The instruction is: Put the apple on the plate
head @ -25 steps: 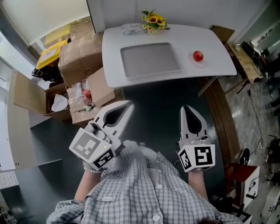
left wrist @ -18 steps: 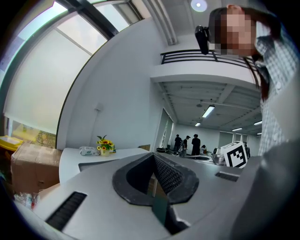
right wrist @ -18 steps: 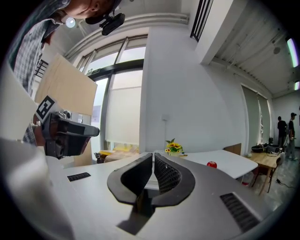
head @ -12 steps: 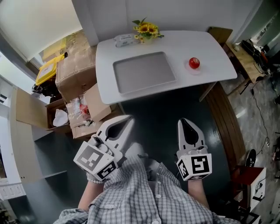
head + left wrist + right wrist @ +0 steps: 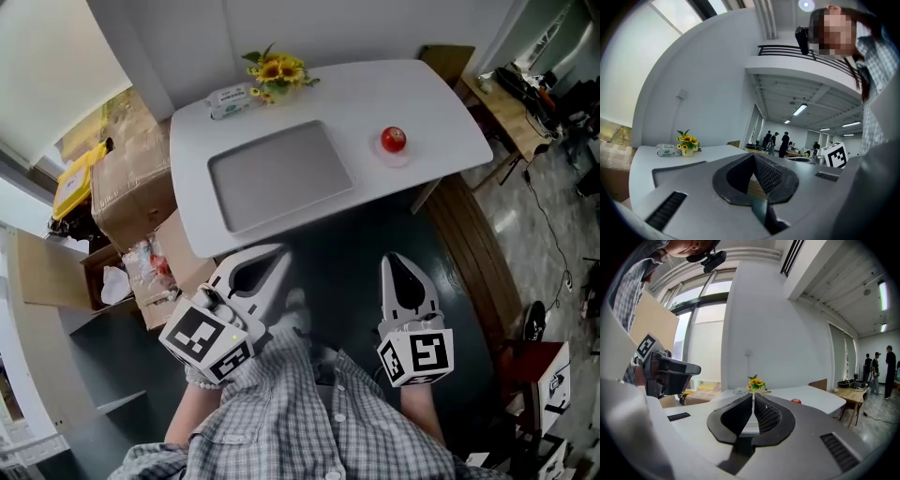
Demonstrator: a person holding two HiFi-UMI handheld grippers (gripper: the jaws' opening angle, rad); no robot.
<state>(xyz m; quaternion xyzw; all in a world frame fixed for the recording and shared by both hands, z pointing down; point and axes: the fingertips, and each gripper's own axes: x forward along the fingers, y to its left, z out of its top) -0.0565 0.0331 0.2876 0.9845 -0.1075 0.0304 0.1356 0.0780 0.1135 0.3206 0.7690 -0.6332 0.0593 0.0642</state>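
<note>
Upper right, on white oval table (image 5: 441, 98): small red apple (image 5: 394, 140), right of grey rectangular tray (image 5: 279, 174); left gripper (image 5: 272, 253), right gripper (image 5: 398, 261) at lower frame, jaws together, empty; advise opening right before descending squarely.

No word, brand or number could be read. The packet (image 5: 230, 97) just beside the sunflowers (image 5: 277, 70) on the counter (image 5: 441, 103) bore a greenish label whose print was too small to make out. The marker cubes (image 5: 208, 339) carried only black-and-white square patterns, no letters.
</note>
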